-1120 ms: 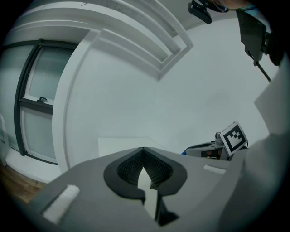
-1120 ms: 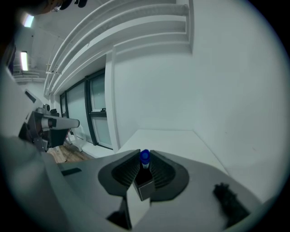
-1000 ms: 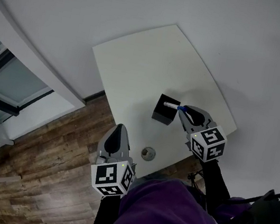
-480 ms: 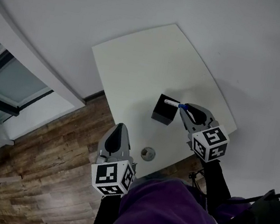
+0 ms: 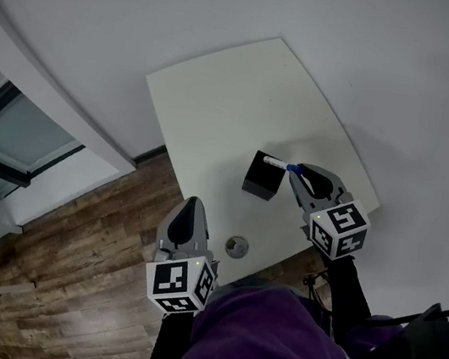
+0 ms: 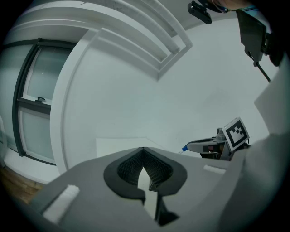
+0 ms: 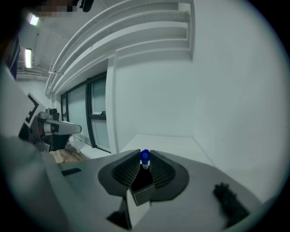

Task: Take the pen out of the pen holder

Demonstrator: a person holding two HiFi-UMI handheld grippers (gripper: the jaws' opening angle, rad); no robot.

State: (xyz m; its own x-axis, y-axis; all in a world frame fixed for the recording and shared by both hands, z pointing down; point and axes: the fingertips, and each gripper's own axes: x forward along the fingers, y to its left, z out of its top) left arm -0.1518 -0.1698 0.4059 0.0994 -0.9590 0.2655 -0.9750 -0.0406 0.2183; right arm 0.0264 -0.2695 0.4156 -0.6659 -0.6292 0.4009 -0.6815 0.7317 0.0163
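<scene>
A black square pen holder (image 5: pixel 263 178) stands on the white table (image 5: pixel 220 105) near its right front edge. A white pen with a blue cap (image 5: pixel 277 164) lies almost level over the holder's top, and my right gripper (image 5: pixel 298 173) is shut on its capped end. In the right gripper view the blue cap (image 7: pixel 144 156) sits pinched between the pads, with the holder (image 7: pixel 143 180) just below. My left gripper (image 5: pixel 192 204) hangs over the wooden floor left of the table, shut and empty; in its own view the left gripper (image 6: pixel 143 150) shows its jaw tips touching.
A small round fitting (image 5: pixel 237 246) sits in the table near the front edge. Wooden floor (image 5: pixel 81 261) and a glass door (image 5: pixel 17 138) lie to the left. White wall runs behind the table. My purple-clad lap (image 5: pixel 264 345) is below.
My right gripper has edged slightly up the picture with the pen, whose free end now sits a little higher over the holder. The left gripper has not moved.
</scene>
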